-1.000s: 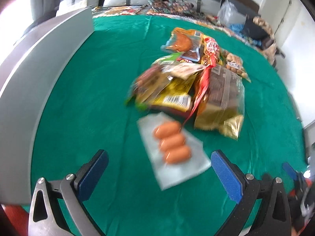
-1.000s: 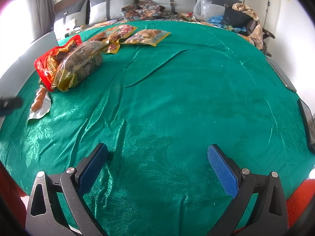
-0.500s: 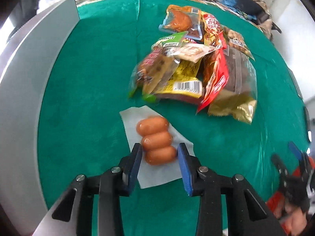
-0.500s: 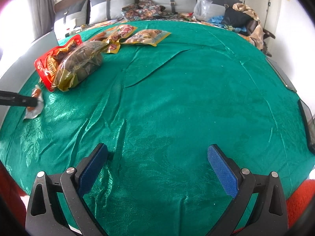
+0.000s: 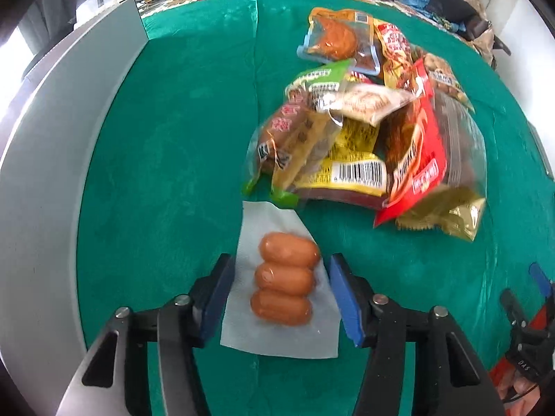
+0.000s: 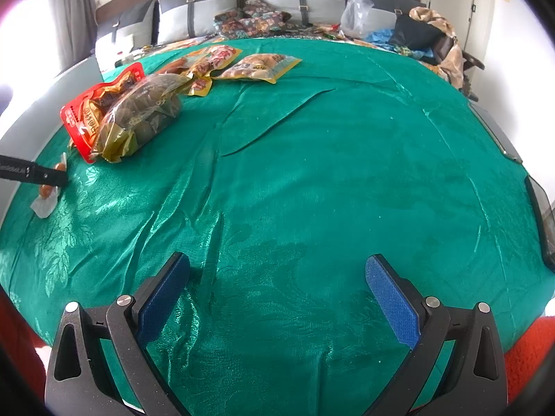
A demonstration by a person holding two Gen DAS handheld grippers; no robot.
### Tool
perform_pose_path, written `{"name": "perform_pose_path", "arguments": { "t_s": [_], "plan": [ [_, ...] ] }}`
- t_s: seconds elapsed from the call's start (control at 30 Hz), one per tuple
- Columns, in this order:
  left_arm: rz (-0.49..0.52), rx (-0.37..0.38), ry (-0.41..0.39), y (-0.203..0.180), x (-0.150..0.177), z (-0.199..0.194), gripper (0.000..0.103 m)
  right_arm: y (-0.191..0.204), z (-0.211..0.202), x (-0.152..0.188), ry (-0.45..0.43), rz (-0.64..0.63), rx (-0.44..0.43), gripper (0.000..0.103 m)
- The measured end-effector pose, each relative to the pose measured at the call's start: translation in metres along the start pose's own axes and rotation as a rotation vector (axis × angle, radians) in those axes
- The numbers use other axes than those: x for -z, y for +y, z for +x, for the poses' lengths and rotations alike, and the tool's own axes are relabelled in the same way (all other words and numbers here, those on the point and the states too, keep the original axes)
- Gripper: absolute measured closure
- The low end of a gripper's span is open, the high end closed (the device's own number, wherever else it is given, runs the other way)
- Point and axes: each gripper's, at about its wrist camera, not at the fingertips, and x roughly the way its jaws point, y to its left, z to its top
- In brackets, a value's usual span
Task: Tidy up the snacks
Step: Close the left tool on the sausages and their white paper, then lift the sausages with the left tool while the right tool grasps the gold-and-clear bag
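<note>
The left tool [image 5: 279, 287] was opening astride the sausage pack [image 5: 282, 282], low in frame, pads clear; the right tool [image 6: 277, 298] stood spread

The left wrist view looks steeply down, close over the green tabletop [image 5: 166, 173] and a sausage pack [image 5: 282, 284]. The right wrist view sits farther back, facing across it. Both share the snack pile [image 6: 121, 118] and that pack.

Bright daylight, blown-out glare perhaps from left windows, fisheye-warped edges, sharp centre
</note>
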Motion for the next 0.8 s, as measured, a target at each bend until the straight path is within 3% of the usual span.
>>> {"name": "perform_pose_path", "arguments": {
  "t_s": [0.03, 0.07, 0.1, 0.37, 0.57, 0.7, 0.8],
  "plan": [
    [-0.007, 0.012, -0.008, 0.003, 0.000, -0.002, 0.049, 0.000, 0.000, 0.000, 0.000, 0.000, 0.000, 0.000],
    [-0.010, 0.029, -0.020, 0.006, 0.001, -0.005, 0.062, 0.000, 0.000, 0.000, 0.001, 0.000, 0.000, 0.000],
    [-0.016, 0.027, -0.019, 0.008, 0.000, -0.006, 0.064, 0.000, 0.000, 0.000, 0.001, 0.000, 0.000, 0.000],
    [-0.077, 0.053, -0.050, 0.032, 0.012, -0.018, 0.065, 0.000, 0.000, 0.000, -0.001, -0.001, 0.000, 0.000],
    [-0.153, 0.143, -0.157, 0.047, 0.025, -0.065, 0.065, -0.002, 0.000, -0.003, 0.026, -0.007, -0.022, 0.001],
    [-0.176, 0.170, -0.195, 0.055, 0.030, -0.081, 0.065, -0.009, -0.012, -0.012, 0.035, 0.090, -0.165, 0.002],
    [-0.180, 0.179, -0.202, 0.055, 0.033, -0.082, 0.065, 0.005, -0.019, -0.052, 0.039, 0.140, -0.342, 0.002]
  ]
}}
